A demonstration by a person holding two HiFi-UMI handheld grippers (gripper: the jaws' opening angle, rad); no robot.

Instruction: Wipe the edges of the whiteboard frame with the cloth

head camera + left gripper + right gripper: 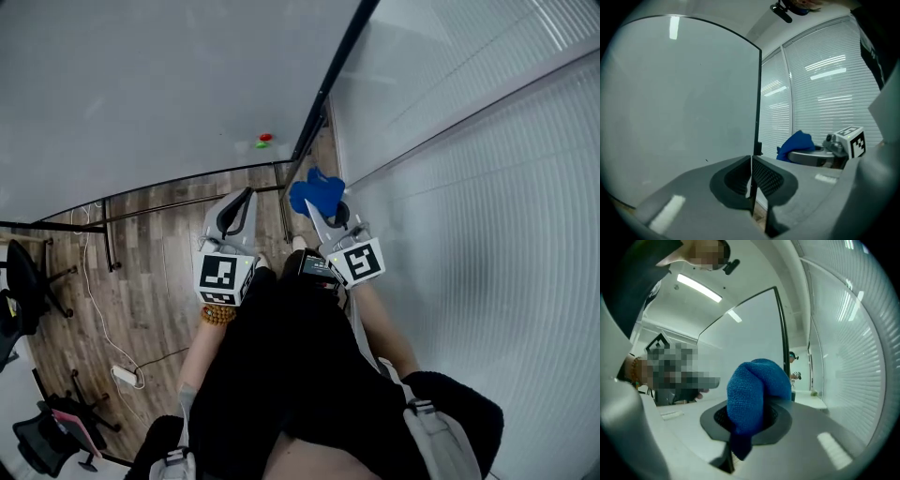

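A large whiteboard [141,84] with a thin black frame [336,70] fills the upper left of the head view. Its right frame edge [758,98] runs vertically through the left gripper view and shows again as the frame edge [782,333] in the right gripper view. My right gripper [315,208] is shut on a bunched blue cloth [314,192], held close beside the lower part of that right edge; the cloth [752,397] bulges out of the jaws. My left gripper [242,199] is shut with nothing in it, near the whiteboard's bottom edge, its pads [765,176] pressed together.
A wall of white blinds behind glass [487,187] stands to the right. Red and green magnets [264,141] sit low on the board. The wood floor [141,272] holds a white power strip [125,376] with cables, black office chairs [28,281] and the board's black stand bars [108,234].
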